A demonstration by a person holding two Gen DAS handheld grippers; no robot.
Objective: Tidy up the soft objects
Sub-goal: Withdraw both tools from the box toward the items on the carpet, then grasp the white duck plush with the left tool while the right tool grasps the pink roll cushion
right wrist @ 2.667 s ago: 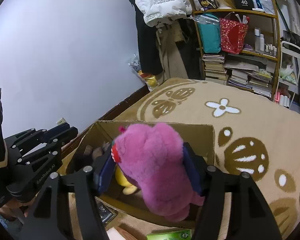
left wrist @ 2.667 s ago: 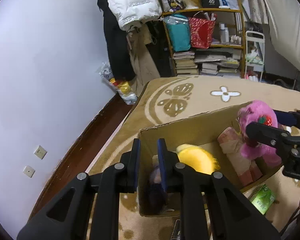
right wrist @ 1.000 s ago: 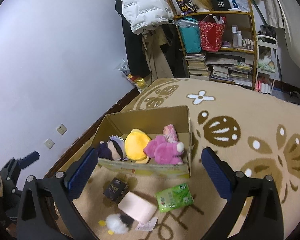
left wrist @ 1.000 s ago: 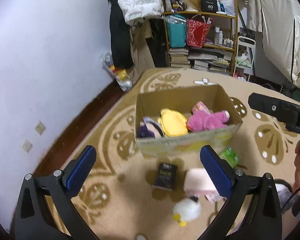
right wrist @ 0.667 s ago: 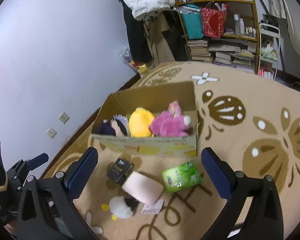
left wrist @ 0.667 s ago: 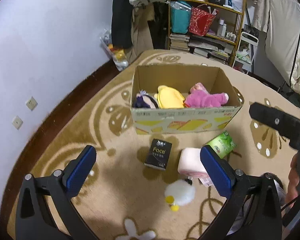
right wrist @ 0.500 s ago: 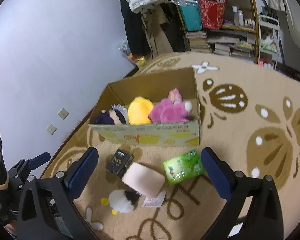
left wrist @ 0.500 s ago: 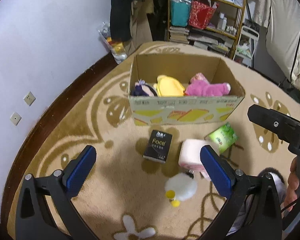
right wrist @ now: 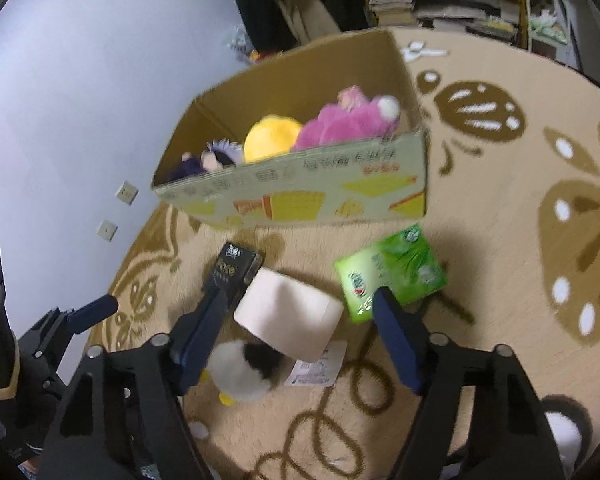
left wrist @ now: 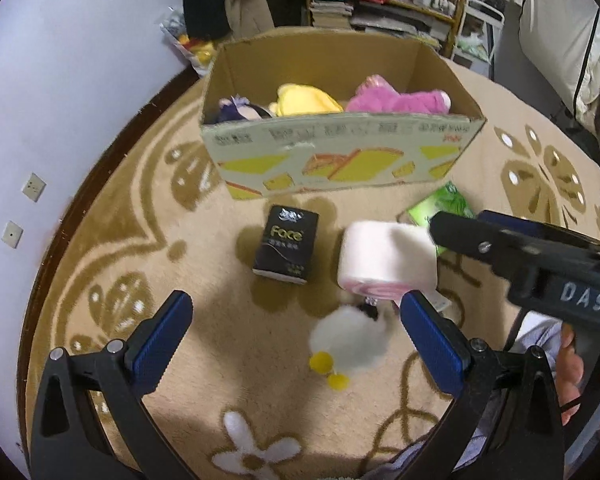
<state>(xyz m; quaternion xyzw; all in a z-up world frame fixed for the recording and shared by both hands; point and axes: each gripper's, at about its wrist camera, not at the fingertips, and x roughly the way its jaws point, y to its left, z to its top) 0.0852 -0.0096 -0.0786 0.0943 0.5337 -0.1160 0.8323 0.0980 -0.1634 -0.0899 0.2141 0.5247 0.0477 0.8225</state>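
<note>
In the right wrist view the right gripper [right wrist: 296, 312] fills the lower centre of the frame, pointing down at the rug [right wrist: 500, 280]. Its jaws have just been closing and now straddle the pink paper roll [right wrist: 288, 316] without the pads pressing on it (no contact is visible on either side), so the roll lies free on the rug between them. This placement suggests the roll is the next item to be lifted.

In the left wrist view the left gripper [left wrist: 296, 344] occupies the lower edge with its jaws wide apart and nothing between them. The white plush toy [left wrist: 350, 342] lies on the rug in the gap ahead of it, just below the roll, probably as that hand's target.

Further up the frame, the black tissue pack [left wrist: 286, 245] lies left of the roll and the green tissue pack [right wrist: 392, 274] lies to its right, both loose on the rug.

Farthest, at upper centre, the cardboard box [left wrist: 340, 160] stands open-topped. It holds a dark-haired doll [right wrist: 216, 158], a yellow plush [right wrist: 272, 138] and a pink plush [right wrist: 348, 122], side by side.
</note>
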